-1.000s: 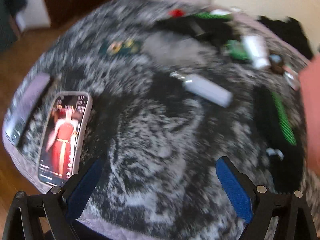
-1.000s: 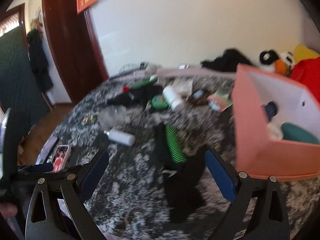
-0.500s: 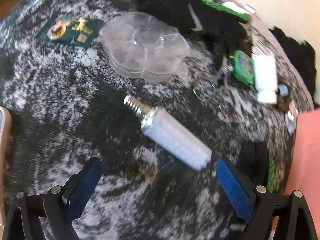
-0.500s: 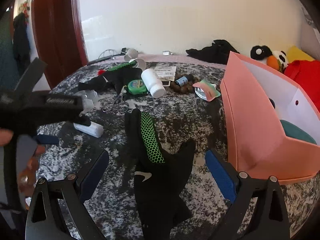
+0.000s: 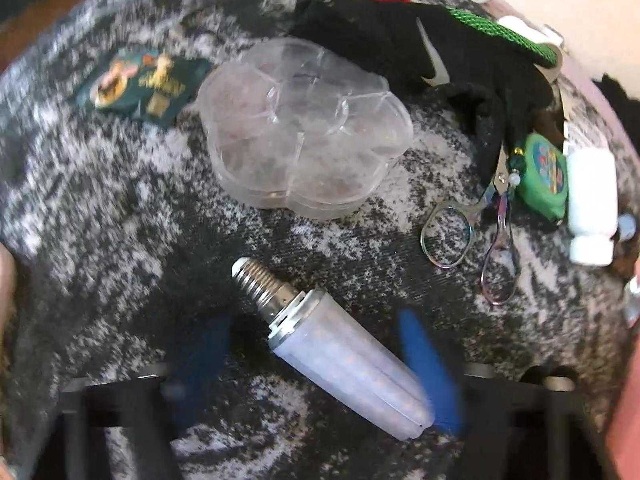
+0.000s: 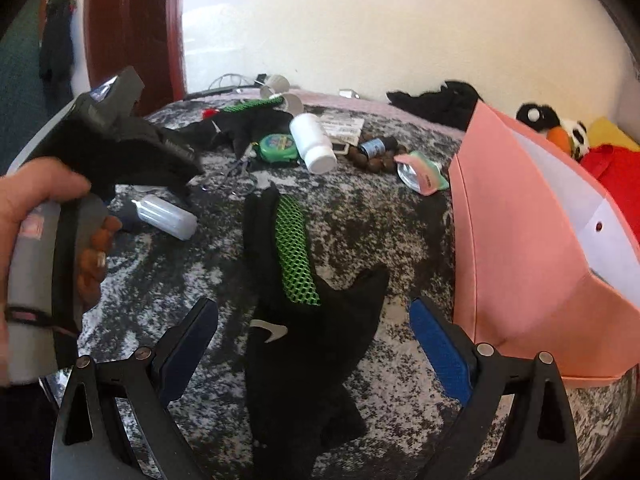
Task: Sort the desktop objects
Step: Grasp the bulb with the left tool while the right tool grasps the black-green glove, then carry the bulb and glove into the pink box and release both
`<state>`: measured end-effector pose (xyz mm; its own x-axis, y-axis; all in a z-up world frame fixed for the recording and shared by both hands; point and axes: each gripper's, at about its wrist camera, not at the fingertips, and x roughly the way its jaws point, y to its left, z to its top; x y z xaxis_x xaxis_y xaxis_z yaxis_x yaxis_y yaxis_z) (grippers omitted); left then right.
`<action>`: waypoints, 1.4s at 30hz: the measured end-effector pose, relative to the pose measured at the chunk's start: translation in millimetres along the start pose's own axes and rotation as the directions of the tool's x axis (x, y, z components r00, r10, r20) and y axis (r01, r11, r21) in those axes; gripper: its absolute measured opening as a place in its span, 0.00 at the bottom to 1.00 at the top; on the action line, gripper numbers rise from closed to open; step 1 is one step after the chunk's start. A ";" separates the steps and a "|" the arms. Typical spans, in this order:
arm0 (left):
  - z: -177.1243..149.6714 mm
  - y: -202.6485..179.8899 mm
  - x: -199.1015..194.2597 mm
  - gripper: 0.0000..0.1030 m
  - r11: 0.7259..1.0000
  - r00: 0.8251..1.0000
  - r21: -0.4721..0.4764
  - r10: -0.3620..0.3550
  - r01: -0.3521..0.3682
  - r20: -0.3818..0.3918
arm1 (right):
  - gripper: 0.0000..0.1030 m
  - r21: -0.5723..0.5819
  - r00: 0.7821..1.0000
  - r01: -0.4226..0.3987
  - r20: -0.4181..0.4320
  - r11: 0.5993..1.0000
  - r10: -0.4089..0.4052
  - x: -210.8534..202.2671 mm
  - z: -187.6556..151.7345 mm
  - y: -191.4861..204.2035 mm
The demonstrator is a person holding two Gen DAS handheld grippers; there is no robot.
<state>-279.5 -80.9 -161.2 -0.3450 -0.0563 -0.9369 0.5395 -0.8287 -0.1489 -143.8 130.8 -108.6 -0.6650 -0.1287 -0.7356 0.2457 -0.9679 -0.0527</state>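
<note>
A white corn-style LED bulb (image 5: 348, 364) with a metal screw base lies slantwise on the speckled grey tablecloth (image 5: 120, 220). My left gripper (image 5: 316, 344) points down over it and its jaws are closing, with the bulb between the blurred blue pads. The right pad (image 5: 428, 368) is at the bulb's side, while the left pad stands a little apart. My right gripper (image 6: 312, 312) is open low over a black glove (image 6: 296, 344) with a green mesh strip. The bulb (image 6: 164, 216) also shows in the right wrist view, under the hand-held left gripper.
A pink open box (image 6: 520, 240) stands right of the glove. Beyond the bulb lie a clear flower-shaped case (image 5: 304, 128), small scissors (image 5: 468, 232), a green tape measure (image 5: 544, 176), a white bottle (image 5: 592, 200), a second black glove (image 5: 400, 48) and a dark green packet (image 5: 144, 84).
The left gripper swept from the phone side of the table to the bulb, came down over it, and its jaws narrowed around it. The right gripper sank closer to the black glove.
</note>
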 end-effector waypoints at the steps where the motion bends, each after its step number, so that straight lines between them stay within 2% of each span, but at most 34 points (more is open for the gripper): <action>1: -1.0 -2.9 -0.8 0.40 1.000 1.000 0.016 0.001 -0.001 0.004 | 0.95 0.016 1.000 -0.005 -0.010 1.000 0.005 2.3 0.3 -3.1; 2: -2.6 -5.7 -1.6 0.36 0.999 1.000 0.032 -0.005 0.005 0.004 | 0.95 0.029 1.000 -0.010 -0.018 1.000 0.011 4.5 0.2 -5.4; 8: -16.6 -12.0 -12.2 0.34 0.995 0.999 0.096 -0.036 0.038 -0.022 | 0.95 0.055 0.996 -0.037 -0.079 0.998 0.041 22.3 -1.2 -5.6; 11: -28.7 -10.5 -20.2 0.34 0.989 1.000 0.143 -0.023 0.025 -0.015 | 0.95 0.063 0.991 -0.052 -0.118 0.997 0.059 34.3 -1.9 -2.3; 13: -40.6 -8.8 -25.3 0.34 0.983 1.000 0.185 -0.016 0.018 -0.013 | 0.89 0.075 0.987 -0.056 -0.149 0.996 0.067 43.9 -3.2 -2.2; 14: -44.5 -5.0 -26.7 0.34 0.979 1.000 0.203 -0.016 0.018 -0.012 | 0.84 0.080 0.984 -0.056 -0.166 0.995 0.069 48.5 -4.0 -2.6; 15: -48.4 -1.6 -28.4 0.34 0.975 1.000 0.221 -0.015 0.017 -0.010 | 0.60 0.082 0.981 -0.060 -0.177 0.995 0.073 50.8 -4.3 -3.5; 16: -52.4 -0.4 -31.3 0.34 0.971 1.000 0.240 -0.011 0.011 -0.001 | 0.46 0.083 0.980 -0.067 -0.182 0.994 0.081 51.1 -4.2 -4.4; 17: -56.3 0.8 -34.1 0.34 0.966 1.000 0.258 -0.008 0.005 0.009 | 0.37 0.085 0.978 -0.074 -0.187 0.994 0.089 51.3 -4.1 -5.4; 18: -59.9 2.7 -37.3 0.34 0.962 1.000 0.274 -0.004 -0.001 0.019 | 0.14 0.081 0.978 -0.082 -0.184 0.993 0.096 49.0 -3.4 -4.9; 19: -62.0 7.7 -42.0 0.34 0.959 1.000 0.283 -0.001 -0.008 0.031 | 0.12 0.068 0.980 -0.084 -0.173 0.994 0.095 44.0 -2.6 -2.5; 21: -67.3 15.6 -53.4 0.34 0.954 0.998 0.298 0.004 -0.022 0.059 | 0.10 0.042 0.984 -0.083 -0.155 0.996 0.089 33.5 -2.9 3.6; 29: -77.4 52.2 -94.3 0.30 0.956 0.990 0.290 0.009 -0.049 0.138 | 0.09 -0.019 0.985 -0.155 -0.081 0.988 0.153 -21.6 -15.7 35.8; 37: -121.1 73.9 -127.4 0.30 0.950 0.986 0.310 -0.023 -0.030 0.164 | 0.09 -0.079 0.980 -0.200 -0.028 0.977 0.198 -74.5 -34.5 67.1; 42: -149.4 78.5 -145.2 0.30 0.940 0.982 0.339 -0.043 -0.021 0.182 | 0.09 -0.073 0.977 -0.211 0.022 0.975 0.213 -116.4 -52.0 66.5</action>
<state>-72.4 -54.7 -84.1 -0.5022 -0.1209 -0.8563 0.2543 -0.9671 -0.0126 -13.4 92.7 -61.6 -0.6126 -0.3370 -0.7149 0.4312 -0.9006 0.0549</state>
